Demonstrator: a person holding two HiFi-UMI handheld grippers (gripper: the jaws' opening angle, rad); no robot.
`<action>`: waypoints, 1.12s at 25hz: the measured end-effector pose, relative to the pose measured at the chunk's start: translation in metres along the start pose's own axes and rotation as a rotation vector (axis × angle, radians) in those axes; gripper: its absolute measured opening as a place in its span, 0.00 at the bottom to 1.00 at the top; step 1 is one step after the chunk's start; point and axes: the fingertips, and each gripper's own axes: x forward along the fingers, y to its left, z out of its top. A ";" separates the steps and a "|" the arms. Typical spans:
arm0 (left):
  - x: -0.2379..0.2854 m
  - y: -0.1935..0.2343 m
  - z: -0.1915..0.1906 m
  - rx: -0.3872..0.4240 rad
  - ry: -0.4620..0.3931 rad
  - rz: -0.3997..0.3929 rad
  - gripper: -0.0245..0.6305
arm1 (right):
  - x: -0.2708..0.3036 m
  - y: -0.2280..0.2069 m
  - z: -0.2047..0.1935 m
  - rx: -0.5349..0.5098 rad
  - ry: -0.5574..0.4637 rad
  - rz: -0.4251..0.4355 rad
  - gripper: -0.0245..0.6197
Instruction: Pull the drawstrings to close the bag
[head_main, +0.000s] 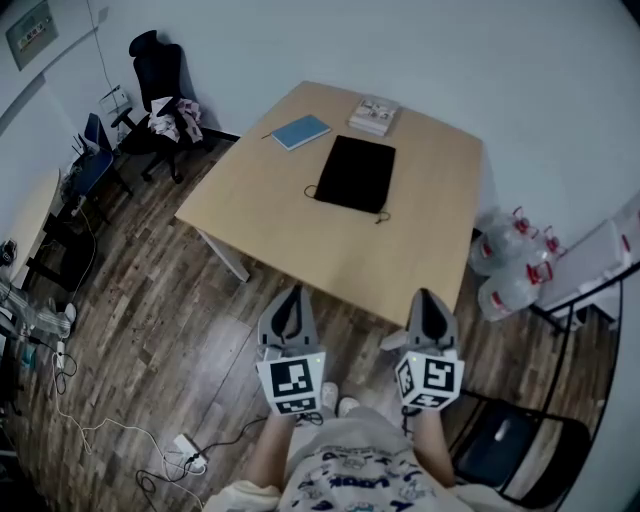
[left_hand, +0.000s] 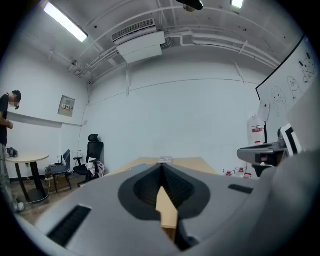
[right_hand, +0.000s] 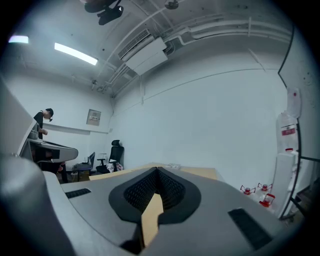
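Observation:
A black drawstring bag lies flat on the wooden table, its mouth toward me and thin black strings at both near corners. My left gripper and right gripper hang side by side short of the table's near edge, well apart from the bag. Both are shut and hold nothing. In the left gripper view the left gripper points level at the table top; in the right gripper view the right gripper does the same toward the table.
A blue notebook and a stack of small books lie at the table's far end. A black office chair stands far left, water jugs sit right of the table, a dark chair at my right. Cables cross the floor at left.

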 end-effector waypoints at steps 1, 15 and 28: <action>0.003 0.002 -0.001 0.000 0.003 -0.001 0.04 | 0.003 0.000 -0.001 0.001 0.000 -0.005 0.04; 0.049 0.023 -0.026 0.019 0.066 -0.036 0.04 | 0.049 0.008 -0.024 0.006 0.063 -0.038 0.04; 0.155 0.045 -0.043 0.017 0.139 -0.024 0.04 | 0.163 -0.008 -0.053 0.005 0.154 -0.018 0.04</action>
